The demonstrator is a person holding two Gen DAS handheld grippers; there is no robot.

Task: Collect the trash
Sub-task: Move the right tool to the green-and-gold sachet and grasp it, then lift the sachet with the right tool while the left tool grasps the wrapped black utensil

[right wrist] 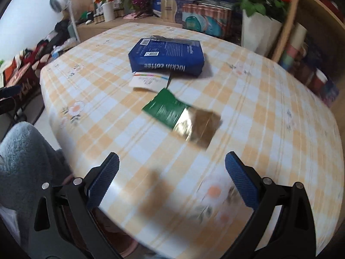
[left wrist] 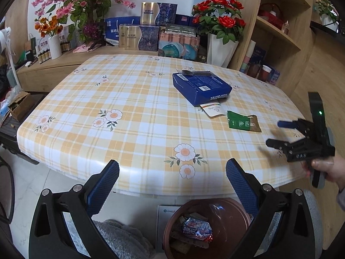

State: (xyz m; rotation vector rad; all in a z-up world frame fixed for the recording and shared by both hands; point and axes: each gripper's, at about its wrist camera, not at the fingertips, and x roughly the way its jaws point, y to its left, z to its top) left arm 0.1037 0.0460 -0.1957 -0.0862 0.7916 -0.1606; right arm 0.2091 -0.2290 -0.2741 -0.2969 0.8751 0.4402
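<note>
With both claws, left (left wrist: 172,170) and right (right wrist: 171,166), spread apart and empty, we judge the green-and-gold foil sachet (right wrist: 183,116), flat on the surface (right wrist: 269,112) near the blue coffee box (right wrist: 168,56), light, limp, slippery; pinch its torn gold edge.

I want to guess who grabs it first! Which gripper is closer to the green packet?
Right. The right gripper is open over the table, facing the green packet. The left gripper waits open off the table's edge, above the trash bin.
</note>
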